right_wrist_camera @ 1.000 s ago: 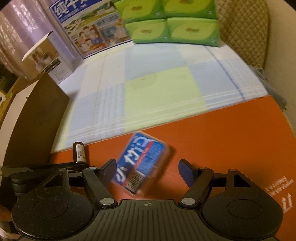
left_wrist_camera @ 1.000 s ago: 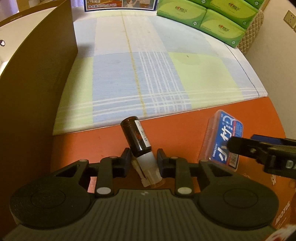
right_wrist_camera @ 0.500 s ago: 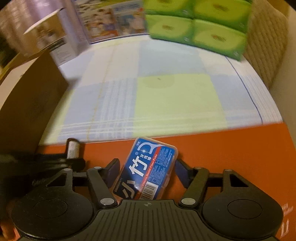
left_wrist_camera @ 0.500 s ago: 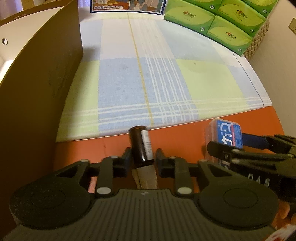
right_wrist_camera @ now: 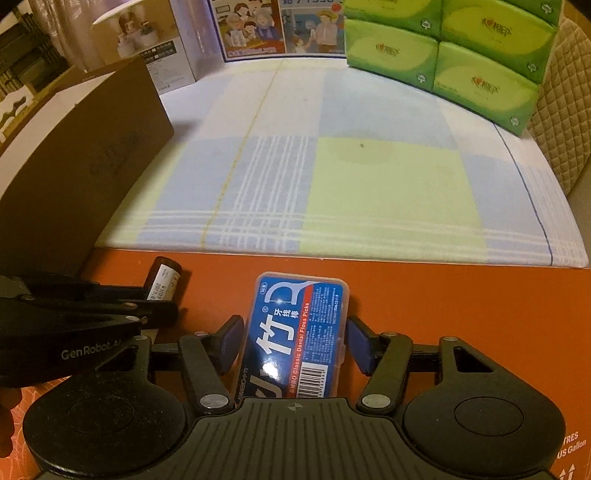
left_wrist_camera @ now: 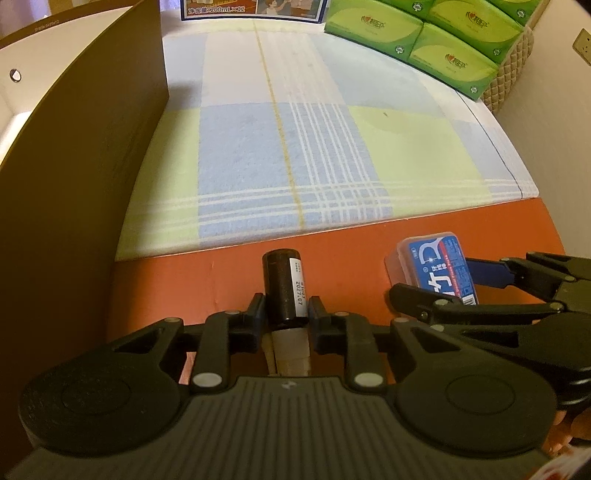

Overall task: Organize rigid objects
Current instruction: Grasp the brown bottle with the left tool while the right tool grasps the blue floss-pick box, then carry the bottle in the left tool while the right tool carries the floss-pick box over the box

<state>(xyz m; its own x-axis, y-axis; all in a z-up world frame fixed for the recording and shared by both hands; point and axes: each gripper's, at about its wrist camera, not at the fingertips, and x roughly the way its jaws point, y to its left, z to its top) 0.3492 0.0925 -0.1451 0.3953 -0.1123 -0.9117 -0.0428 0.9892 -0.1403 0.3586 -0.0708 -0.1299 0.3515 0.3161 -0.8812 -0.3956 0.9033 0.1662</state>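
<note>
Orange surface [right_wrist_camera: 443, 295], plaid cloth [right_wrist_camera: 332, 184] (green tissue packs [right_wrist_camera: 461, 55] behind), left hand-held gripper [left_wrist_camera: 286, 310] clamping brown vial [left_wrist_camera: 282, 288]

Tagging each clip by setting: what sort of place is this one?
Probably a home, perhaps a bedroom used for storage: a checked sheet covers a bed-like surface, stacked green tissue packs and a printed carton line the far wall, and an orange box serves as the worktop.

Right claw [right_wrist_camera: 294, 341] closing around blue floss-pick box [right_wrist_camera: 300, 334] on orange surface [right_wrist_camera: 461, 299]; brown vial [right_wrist_camera: 164, 282] in left claw [right_wrist_camera: 162, 308].
</note>
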